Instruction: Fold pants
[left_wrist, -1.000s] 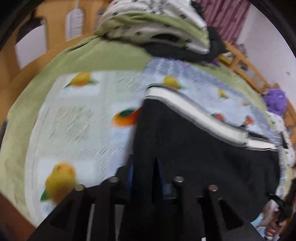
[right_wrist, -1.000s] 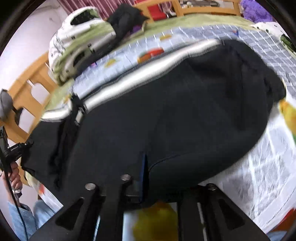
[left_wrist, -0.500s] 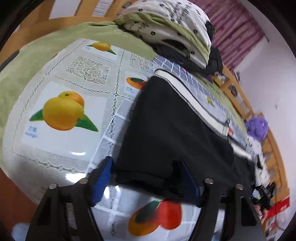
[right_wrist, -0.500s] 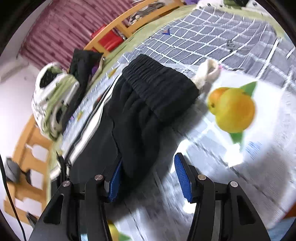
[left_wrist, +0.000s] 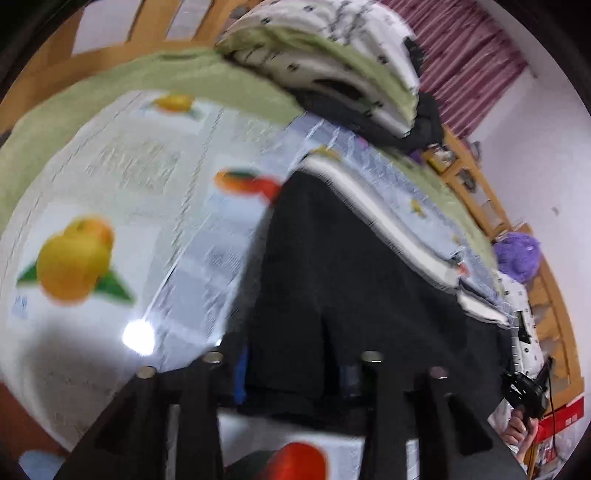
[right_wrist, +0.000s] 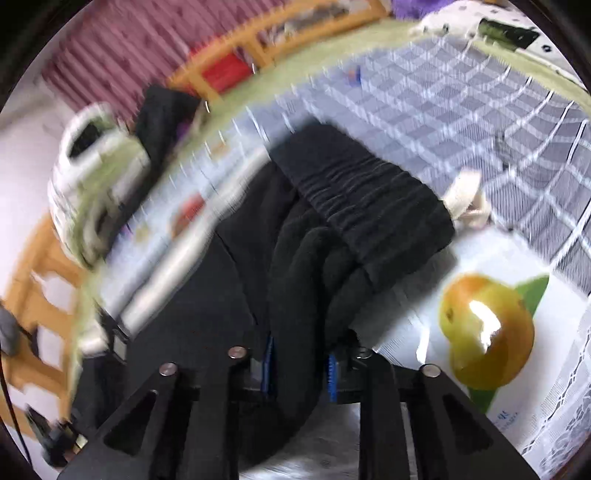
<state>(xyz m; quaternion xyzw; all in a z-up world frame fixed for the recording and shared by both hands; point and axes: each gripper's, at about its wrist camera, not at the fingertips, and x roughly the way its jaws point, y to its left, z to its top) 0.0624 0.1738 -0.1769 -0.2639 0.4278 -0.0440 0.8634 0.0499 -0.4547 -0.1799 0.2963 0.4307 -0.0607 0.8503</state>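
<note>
1. Both claws have just been closing: your left claw (left_wrist: 291, 373) and right claw (right_wrist: 299, 369) each pinch the black pants (right_wrist: 332, 236) lying on the fruit-print surface (left_wrist: 92, 332).
2. Lift both edges evenly, keeping layers aligned.

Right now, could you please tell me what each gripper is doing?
Left gripper: jaws just closed on the black pants.
Right gripper: jaws just closed on the pants near the waistband.

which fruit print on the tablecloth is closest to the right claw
The yellow-orange fruit print with the green leaf, just right of the right claw; the reddish print lies farther, beyond the pants.
</note>
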